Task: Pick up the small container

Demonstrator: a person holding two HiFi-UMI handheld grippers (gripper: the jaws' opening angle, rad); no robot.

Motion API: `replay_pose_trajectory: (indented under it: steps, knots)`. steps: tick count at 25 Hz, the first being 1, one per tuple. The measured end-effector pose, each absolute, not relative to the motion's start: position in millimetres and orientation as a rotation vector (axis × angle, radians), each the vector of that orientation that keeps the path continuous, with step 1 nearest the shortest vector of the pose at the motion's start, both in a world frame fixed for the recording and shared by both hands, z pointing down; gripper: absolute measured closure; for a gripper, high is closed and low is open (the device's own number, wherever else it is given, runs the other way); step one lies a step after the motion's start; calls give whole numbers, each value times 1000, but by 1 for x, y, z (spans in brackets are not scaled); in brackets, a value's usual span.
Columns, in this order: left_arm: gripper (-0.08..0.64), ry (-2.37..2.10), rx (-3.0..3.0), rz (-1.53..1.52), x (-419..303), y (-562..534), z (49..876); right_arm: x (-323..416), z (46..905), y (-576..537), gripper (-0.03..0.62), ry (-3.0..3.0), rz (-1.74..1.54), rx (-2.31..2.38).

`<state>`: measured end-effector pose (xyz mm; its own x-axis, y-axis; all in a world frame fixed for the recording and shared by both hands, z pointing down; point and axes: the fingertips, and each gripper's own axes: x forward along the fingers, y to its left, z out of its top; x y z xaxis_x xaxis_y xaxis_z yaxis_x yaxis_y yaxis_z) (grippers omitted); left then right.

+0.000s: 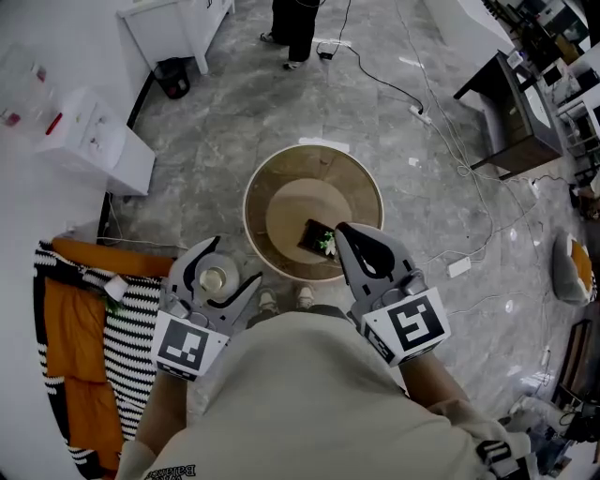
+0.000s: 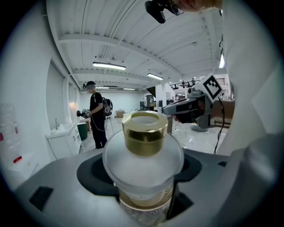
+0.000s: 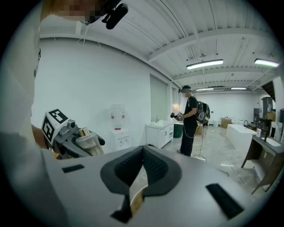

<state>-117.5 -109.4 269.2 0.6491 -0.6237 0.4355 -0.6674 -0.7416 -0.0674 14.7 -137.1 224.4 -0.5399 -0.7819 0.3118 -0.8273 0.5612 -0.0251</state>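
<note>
The left tool (image 1: 223, 270) pinches the small container (image 2: 144, 146) up in the air near the round worktop (image 1: 309, 148), the right tool (image 1: 345, 232) is pressed together with nothing in it, so the pick-up looks done and next needs only a firm, level hold.

small container (image 1: 214, 279): between the left tongs (image 1: 221, 274), left of the round desk (image 1: 255, 187)
potted plant (image 1: 320, 240): on the desk, near side
right tongs (image 1: 344, 232): just right of the potted plant
standing person (image 1: 294, 28): beyond the desk
</note>
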Motion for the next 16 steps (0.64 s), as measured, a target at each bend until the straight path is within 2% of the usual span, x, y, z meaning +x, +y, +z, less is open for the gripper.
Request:
replay_pose_trajectory:
  steps: [16]
  knots:
    - [227,-1098,2766,679,-125,-121,263,12,220,-157,597,-2530,214,1350]
